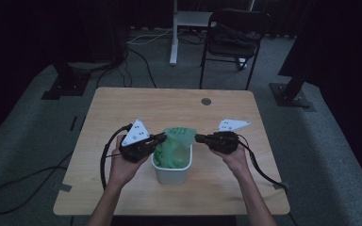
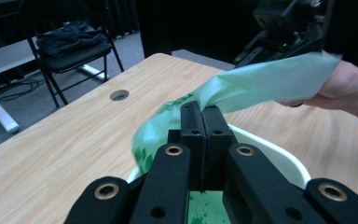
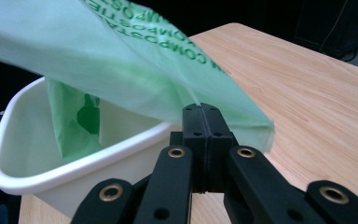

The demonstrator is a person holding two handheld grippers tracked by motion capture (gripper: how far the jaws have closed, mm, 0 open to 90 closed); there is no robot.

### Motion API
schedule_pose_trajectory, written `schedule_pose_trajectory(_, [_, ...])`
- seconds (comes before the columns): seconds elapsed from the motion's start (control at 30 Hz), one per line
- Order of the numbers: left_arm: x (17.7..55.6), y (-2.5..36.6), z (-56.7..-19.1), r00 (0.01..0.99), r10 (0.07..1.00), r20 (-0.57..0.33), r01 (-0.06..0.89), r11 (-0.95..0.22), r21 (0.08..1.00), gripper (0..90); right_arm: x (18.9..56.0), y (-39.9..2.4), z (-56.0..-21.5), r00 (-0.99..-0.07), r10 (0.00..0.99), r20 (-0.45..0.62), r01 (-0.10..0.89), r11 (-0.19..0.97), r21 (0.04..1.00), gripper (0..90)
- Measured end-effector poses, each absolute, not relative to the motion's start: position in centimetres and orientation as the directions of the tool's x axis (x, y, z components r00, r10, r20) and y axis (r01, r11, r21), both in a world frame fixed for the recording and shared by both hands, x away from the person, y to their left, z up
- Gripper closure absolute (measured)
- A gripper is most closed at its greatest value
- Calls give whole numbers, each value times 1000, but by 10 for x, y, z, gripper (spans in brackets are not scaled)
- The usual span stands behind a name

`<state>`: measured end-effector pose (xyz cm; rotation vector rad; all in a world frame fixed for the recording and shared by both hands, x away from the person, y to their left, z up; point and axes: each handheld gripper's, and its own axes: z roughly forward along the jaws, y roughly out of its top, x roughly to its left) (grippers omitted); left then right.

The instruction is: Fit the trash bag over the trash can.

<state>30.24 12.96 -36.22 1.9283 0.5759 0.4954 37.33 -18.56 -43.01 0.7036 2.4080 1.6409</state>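
1. Two forearms come in from the bottom edge of the high view, cut off there, each hand holding one gripper over the wooden table [image 1: 122, 101].
2. At left, the left gripper [image 1: 162, 138] has its jaws pressed together on an edge of the one green bag [image 1: 176, 139]; its own view shows the film pinched between the closed jaws.
3. Between the hands stands one white bin [image 1: 172, 172], the bag hanging partly inside it and stretched above its rim.
4. Dark green print on the bag reads partly "COMPOST"; the rest is cut off or creased.
5. At right, the right gripper [image 1: 199, 138] clamps the bag's opposite edge, jaws closed on the film.
6. Beyond the table, one folding chair [image 1: 233, 37] sits in dim light, dark cloth on its seat.
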Motion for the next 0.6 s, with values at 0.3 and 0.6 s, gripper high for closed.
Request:
schedule_pose_trajectory(0.3, [308,156,-379,765,644,1,257,-306,917,900,372,-205,-430,-859,489,155,318,272,908,900])
schedule_pose_trajectory(0.6, [313,172,-390,742,668,-58,307,-262,915,900,366,-205,-427,-879,449,157,299,264,917,849])
